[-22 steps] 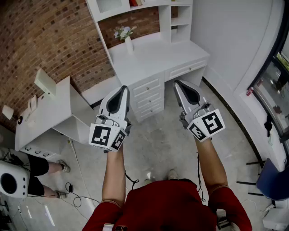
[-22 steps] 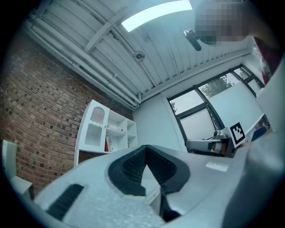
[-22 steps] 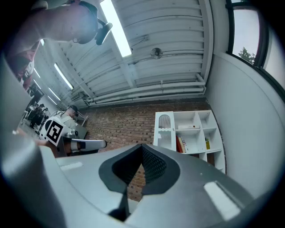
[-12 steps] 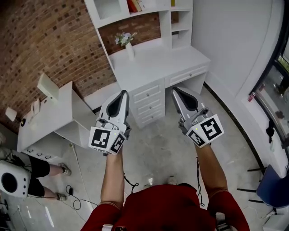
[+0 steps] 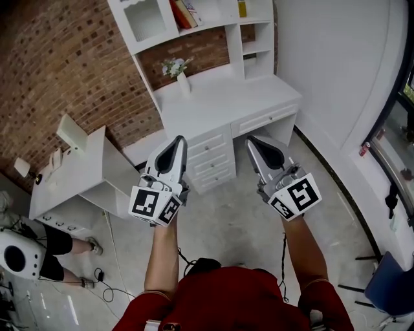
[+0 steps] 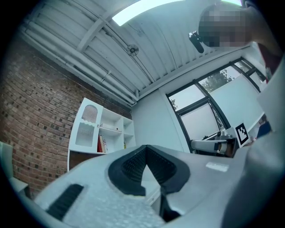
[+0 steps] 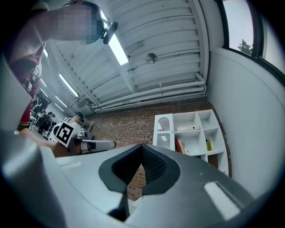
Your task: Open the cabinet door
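Observation:
A white desk hutch (image 5: pixel 194 26) stands against the brick wall, and its cabinet door (image 5: pixel 145 19), with a glass panel, is closed at the hutch's upper left. The same door (image 6: pixel 85 127) shows far off in the left gripper view, and the door (image 7: pixel 163 131) shows again in the right gripper view. My left gripper (image 5: pixel 178 141) and right gripper (image 5: pixel 253 140) hang side by side over the floor, short of the desk. Both are shut with nothing held. Seen along its own jaws, the left gripper (image 6: pixel 146 147) has its pads meeting at the tips, as does the right gripper (image 7: pixel 142 146).
The white desk (image 5: pixel 259 90) carries a vase of flowers (image 5: pixel 181 77) and has drawers (image 5: pixel 213 155) below. Books (image 5: pixel 184 13) stand on a shelf. A lower white table (image 5: pixel 77 168) is at left, with a person's legs (image 5: pixel 65 242) and floor cables (image 5: pixel 103 278) nearby. Windows (image 5: pixel 398 142) line the right.
The head view has swung up, so more of the hutch and its cabinet door shows. Both grippers stay side by side and shut.

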The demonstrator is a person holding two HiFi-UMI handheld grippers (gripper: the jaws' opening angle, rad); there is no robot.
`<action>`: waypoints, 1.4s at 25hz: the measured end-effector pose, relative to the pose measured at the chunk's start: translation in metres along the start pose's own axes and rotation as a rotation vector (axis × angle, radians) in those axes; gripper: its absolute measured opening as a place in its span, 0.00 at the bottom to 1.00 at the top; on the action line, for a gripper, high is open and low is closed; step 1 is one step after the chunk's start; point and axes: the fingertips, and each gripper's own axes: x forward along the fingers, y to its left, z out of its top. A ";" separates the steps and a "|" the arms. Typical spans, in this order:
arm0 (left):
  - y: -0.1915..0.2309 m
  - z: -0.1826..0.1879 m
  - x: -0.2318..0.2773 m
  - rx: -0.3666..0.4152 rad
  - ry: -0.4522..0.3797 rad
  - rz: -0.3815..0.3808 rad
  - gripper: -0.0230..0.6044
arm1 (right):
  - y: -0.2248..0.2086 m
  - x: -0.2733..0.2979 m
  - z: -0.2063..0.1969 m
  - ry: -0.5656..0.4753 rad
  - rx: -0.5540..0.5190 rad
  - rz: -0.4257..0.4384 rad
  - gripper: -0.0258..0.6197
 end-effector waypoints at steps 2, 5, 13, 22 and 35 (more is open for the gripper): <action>-0.004 -0.005 0.011 0.007 0.015 0.000 0.03 | -0.012 -0.003 -0.004 -0.003 0.013 -0.001 0.06; -0.003 -0.011 0.023 0.013 0.027 0.004 0.03 | -0.024 -0.003 -0.011 -0.004 0.031 -0.002 0.06; 0.028 -0.033 0.066 0.017 0.014 0.019 0.03 | -0.058 0.024 -0.036 0.005 0.030 0.008 0.06; 0.123 -0.072 0.140 -0.011 -0.031 0.034 0.03 | -0.107 0.124 -0.080 0.036 -0.009 0.058 0.06; 0.288 -0.117 0.278 0.044 0.000 0.005 0.03 | -0.226 0.321 -0.151 -0.010 0.041 0.068 0.06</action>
